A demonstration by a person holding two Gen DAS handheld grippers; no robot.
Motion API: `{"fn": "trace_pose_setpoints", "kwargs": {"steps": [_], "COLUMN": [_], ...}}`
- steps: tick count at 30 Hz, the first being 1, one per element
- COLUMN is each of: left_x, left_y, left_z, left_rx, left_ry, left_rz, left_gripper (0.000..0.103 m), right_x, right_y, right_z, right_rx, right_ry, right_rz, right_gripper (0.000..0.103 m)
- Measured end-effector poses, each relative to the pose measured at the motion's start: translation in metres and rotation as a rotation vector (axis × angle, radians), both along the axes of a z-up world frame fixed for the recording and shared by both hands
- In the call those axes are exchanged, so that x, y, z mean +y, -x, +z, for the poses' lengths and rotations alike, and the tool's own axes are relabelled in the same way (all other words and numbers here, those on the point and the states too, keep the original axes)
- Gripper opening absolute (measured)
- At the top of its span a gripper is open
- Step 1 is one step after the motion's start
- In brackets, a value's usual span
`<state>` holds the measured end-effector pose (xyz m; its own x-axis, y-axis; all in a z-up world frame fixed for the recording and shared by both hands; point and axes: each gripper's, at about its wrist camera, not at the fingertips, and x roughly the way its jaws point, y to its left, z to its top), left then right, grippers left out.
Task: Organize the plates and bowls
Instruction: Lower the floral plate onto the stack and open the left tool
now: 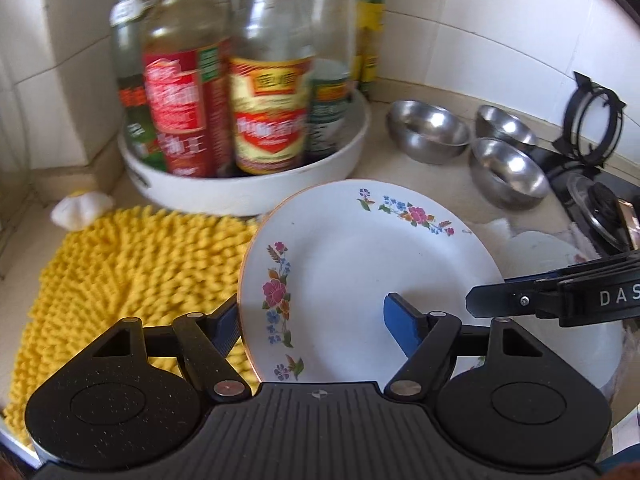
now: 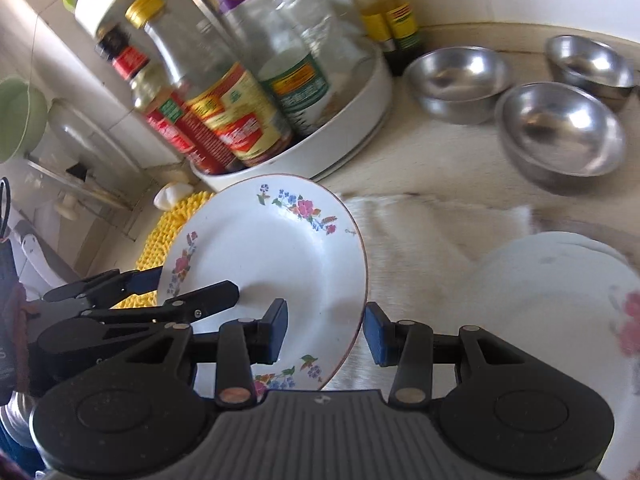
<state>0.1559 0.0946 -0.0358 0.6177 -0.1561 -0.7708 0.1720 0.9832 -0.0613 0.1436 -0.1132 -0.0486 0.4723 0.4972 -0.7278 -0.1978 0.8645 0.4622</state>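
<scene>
A white plate with flower prints (image 1: pixel 360 272) is held tilted above the counter, and it also shows in the right wrist view (image 2: pixel 272 264). My left gripper (image 1: pixel 312 332) straddles its left rim, one blue pad (image 1: pixel 400 326) on its face. My right gripper (image 2: pixel 326 330) straddles its right rim, jaws wide, pads (image 2: pixel 376 334) apart from the rim. Three steel bowls (image 1: pixel 428 130) (image 2: pixel 560 128) sit on the counter behind. More white plates (image 2: pixel 552 280) lie at the right.
A white round tray (image 1: pixel 248 188) of sauce bottles (image 1: pixel 268 104) stands behind the plate. A yellow shaggy mat (image 1: pixel 120 280) lies at the left with a garlic bulb (image 1: pixel 82 208) beside it. A gas stove (image 1: pixel 600 200) is at the far right.
</scene>
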Motion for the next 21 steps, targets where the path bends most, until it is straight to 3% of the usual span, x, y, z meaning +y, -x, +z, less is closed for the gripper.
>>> {"fn": "trace_pose_setpoints", "kwargs": {"steps": [21], "left_x": [-0.112], "left_y": [-0.014], "left_z": [-0.007], "left_rx": [0.021], "left_ry": [0.017], "left_rz": [-0.318], "left_gripper": [0.080], "right_x": [-0.106], "right_y": [0.056], "right_z": [-0.002], "right_rx": [0.025], "right_ry": [0.019], "right_rz": [-0.298], "right_gripper": [0.059]}}
